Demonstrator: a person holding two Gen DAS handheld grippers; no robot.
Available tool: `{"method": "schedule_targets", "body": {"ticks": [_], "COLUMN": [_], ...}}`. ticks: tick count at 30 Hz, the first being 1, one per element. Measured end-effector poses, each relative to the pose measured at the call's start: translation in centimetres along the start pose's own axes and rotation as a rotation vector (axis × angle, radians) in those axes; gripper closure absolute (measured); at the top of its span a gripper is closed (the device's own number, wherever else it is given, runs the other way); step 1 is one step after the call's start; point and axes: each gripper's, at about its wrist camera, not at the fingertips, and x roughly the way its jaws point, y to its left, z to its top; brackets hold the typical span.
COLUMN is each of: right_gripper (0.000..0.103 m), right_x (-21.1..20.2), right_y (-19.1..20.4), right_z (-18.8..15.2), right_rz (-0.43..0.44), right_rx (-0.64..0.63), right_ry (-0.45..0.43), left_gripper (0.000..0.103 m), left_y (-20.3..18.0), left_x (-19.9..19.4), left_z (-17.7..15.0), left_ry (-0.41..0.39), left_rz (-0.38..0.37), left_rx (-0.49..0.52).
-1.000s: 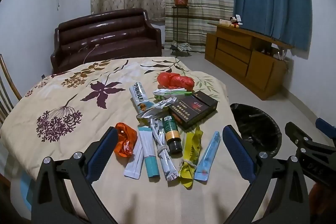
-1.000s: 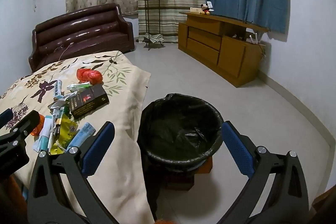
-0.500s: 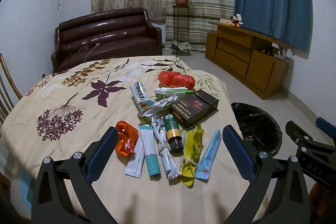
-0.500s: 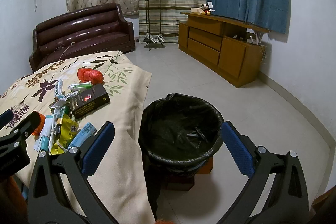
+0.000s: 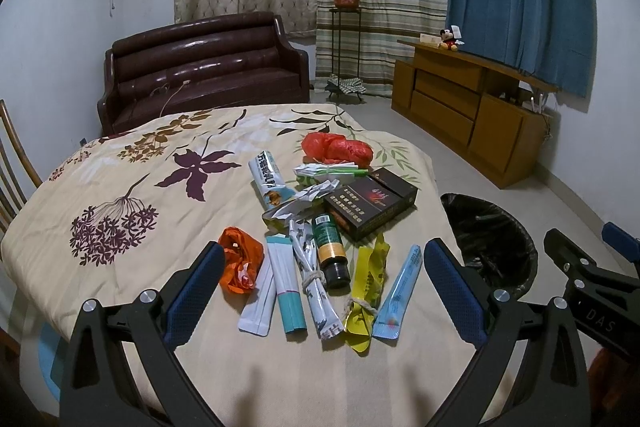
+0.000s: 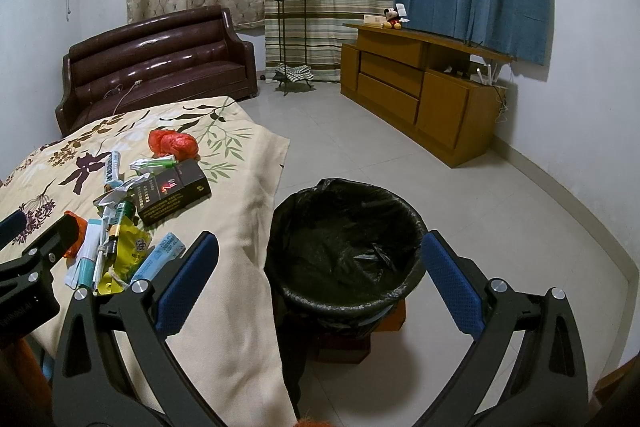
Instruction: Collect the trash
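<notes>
Change: almost nothing is different from a second ago. The trash pile sits a tiny bit lower in the left view, so the left gripper [image 5: 322, 285] has lifted or pulled back a little. No piece has left the pile.
What that means: I think the job has not really started. Every piece still has to go in the bin.
Left jaws: wide apart and holding nothing, hanging above the near end of the pile.
Right jaws: the right gripper [image 6: 318, 285] is wide apart too, with nothing in it, pointing at the black bag-lined trash bin [image 6: 344, 301].
Where the trash is: on the desk with the cream flower-print cloth [image 5: 120, 187], near the edge beside the bin.
Near pieces: a crumpled orange plastic wrapper [image 5: 239, 261], a long white and teal packet [image 5: 286, 291], a small dark bottle with a green and orange label [image 5: 330, 251], a knotted yellow wrapper [image 5: 370, 287] and a light blue sachet [image 5: 400, 293].
Far pieces: a flat black carton with a red mark [image 5: 370, 203] and a scrunched red plastic bag [image 5: 336, 149].
Left view only: each piece shows clearly, lined up side by side.
Right view only: the inside of the bin. It looks empty, and it stands on the floor just beside the hanging cloth.
</notes>
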Motion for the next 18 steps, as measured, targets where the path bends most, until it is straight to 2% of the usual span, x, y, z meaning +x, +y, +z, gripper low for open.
{"method": "schedule_targets", "body": {"ticks": [18], "right_gripper": [0.004], "right_x": [0.01], "right_y": [0.16], "right_z": [-0.04], "right_rz": [-0.001], "right_rx": [-0.002], "right_ry": [0.000], "left_gripper": [0.006], "left_y": [0.03], "left_x": [0.12], "left_z": [-0.06], "left_ry": [0.005], "left_rz": [-0.001], "left_rx": [0.000]}}
